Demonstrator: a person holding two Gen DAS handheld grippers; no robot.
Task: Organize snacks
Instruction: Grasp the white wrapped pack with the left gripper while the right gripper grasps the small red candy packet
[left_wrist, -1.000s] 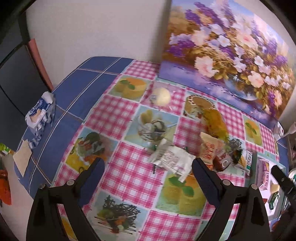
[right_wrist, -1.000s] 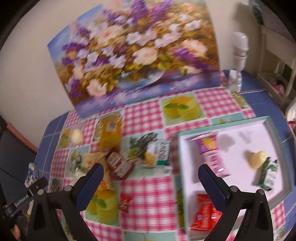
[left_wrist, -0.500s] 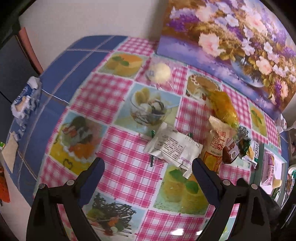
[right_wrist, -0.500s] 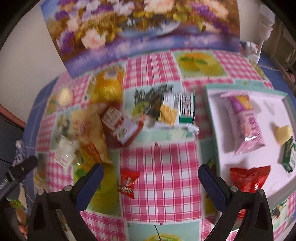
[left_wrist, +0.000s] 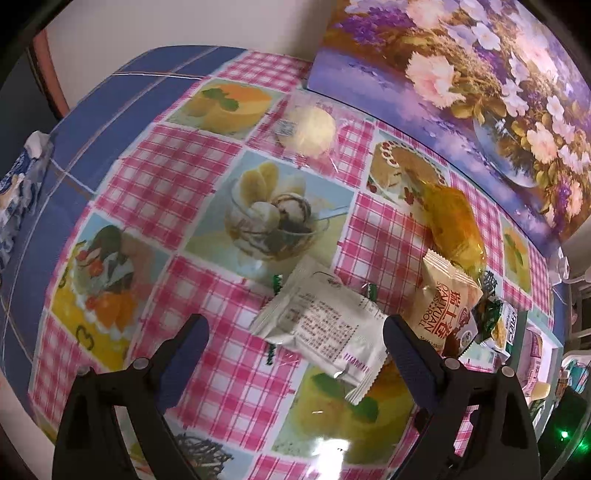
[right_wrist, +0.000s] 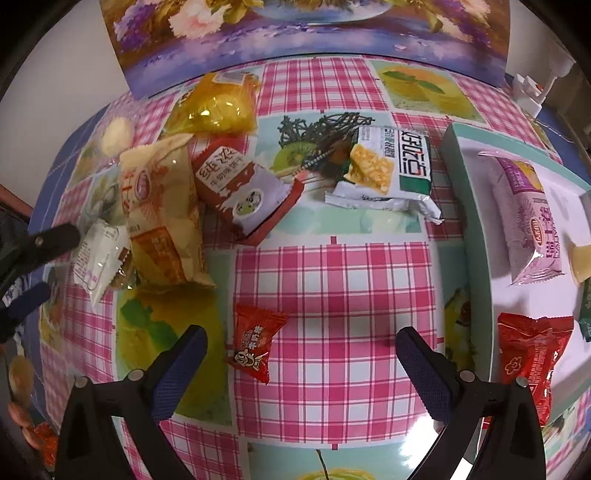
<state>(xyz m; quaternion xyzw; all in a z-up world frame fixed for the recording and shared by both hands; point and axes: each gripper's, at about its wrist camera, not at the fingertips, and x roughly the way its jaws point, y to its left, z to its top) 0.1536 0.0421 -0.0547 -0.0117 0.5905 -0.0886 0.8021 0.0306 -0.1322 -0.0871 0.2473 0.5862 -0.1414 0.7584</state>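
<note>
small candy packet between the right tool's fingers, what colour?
Red, with yellow and white print: the small candy packet lies on the pink check tablecloth. Right wrist view shows it best.

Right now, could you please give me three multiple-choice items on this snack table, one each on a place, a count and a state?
1. Where does the small red candy wrapper lie?
A. in the tray
B. on the checked tablecloth, between the right gripper's fingers
C. on the flower painting

2. How many red packets show in the white tray with the teal rim?
A. one
B. three
C. none

3. How is the left gripper?
A. shut on a packet
B. open above the white printed snack packet
C. out of view

Key: 1 B, it lies on pink checks outside the tray; 2 A, one red crinkled packet at the near edge; 3 B, both fingers stand wide apart.
</note>
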